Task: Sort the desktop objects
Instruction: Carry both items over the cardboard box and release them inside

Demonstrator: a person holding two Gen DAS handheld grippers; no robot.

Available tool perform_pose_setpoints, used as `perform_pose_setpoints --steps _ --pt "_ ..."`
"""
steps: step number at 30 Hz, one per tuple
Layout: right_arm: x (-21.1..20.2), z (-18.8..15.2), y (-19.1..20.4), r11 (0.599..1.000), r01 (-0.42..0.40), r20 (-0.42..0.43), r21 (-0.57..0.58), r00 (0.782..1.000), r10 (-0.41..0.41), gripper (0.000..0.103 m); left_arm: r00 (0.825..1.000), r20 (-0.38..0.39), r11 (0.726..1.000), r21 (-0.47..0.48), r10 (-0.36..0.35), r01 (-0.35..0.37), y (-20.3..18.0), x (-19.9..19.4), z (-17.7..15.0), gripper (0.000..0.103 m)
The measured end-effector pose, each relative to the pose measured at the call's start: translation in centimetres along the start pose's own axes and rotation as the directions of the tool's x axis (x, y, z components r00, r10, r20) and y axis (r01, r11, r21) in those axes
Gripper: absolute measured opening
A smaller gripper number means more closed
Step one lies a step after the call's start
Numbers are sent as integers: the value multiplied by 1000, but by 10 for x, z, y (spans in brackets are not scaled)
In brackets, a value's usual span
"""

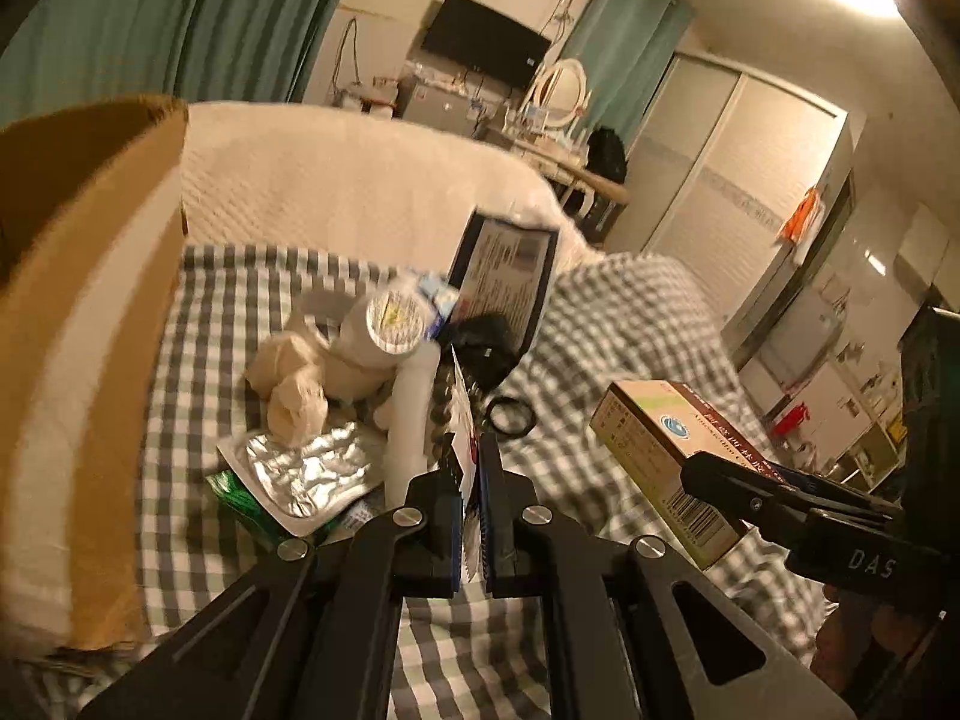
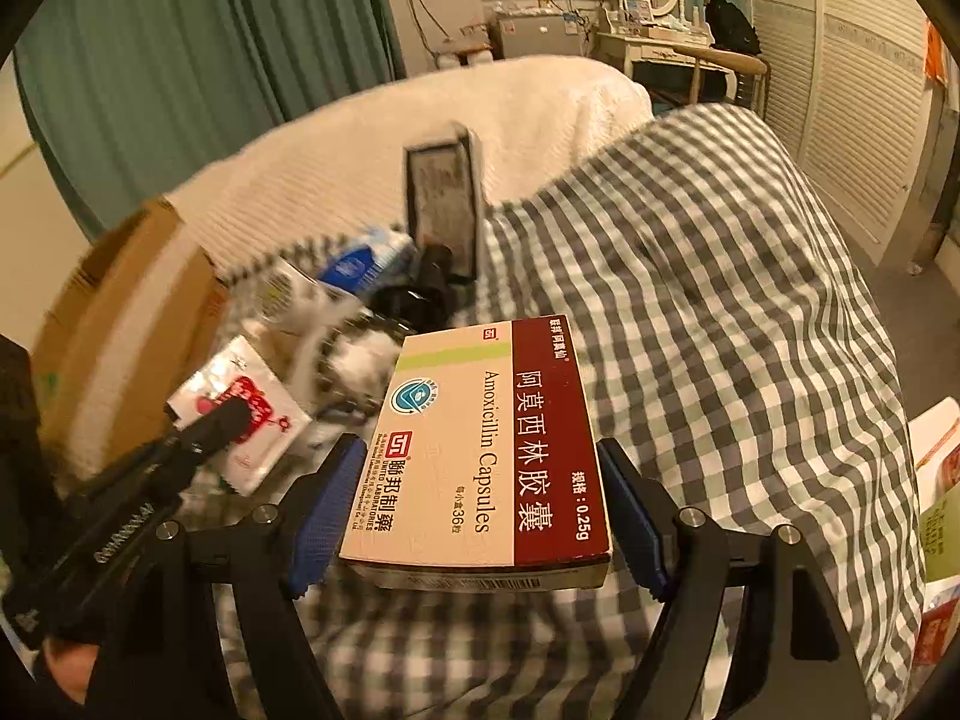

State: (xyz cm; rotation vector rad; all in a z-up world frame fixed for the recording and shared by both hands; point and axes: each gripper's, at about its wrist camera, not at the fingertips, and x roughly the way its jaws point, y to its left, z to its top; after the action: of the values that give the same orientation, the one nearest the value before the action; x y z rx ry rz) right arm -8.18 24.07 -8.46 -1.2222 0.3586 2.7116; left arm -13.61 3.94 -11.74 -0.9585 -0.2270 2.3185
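Observation:
My left gripper is shut on a thin white sachet with red print, seen edge-on between its pads. In the right wrist view the same sachet hangs above the pile in the left gripper. My right gripper is shut on a cream and dark red Amoxicillin capsule box, its blue pads against the two long sides. The box is held clear of the checked cloth, to the right of the left gripper.
A brown cardboard box stands open at the left. On the cloth lies a pile: a white bottle, crumpled tissue, a foil blister pack, an upright dark blue box and a black ring. A white blanket lies behind.

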Motion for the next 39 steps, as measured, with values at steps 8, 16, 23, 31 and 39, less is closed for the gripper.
perform_pose_setpoints --steps 8,16,23,31,39 --pt "-64 29 59 984 -163 117 -76 978 172 76 975 211 997 35 65 -73 -3 -91 44 5" --pt "-77 67 169 891 -384 113 -242 901 419 76 903 321 958 -98 286 -269 71 -165 72 5" --pt "-16 64 253 836 -462 -17 -296 877 479 76 869 217 891 -198 446 -408 143 -157 66 5" --pt "27 59 276 844 -446 -50 -298 890 452 77 849 134 851 -219 511 -478 172 -138 54 9" --pt "-4 68 239 866 -428 41 -260 891 452 82 816 134 814 -262 563 -518 166 -142 54 68"
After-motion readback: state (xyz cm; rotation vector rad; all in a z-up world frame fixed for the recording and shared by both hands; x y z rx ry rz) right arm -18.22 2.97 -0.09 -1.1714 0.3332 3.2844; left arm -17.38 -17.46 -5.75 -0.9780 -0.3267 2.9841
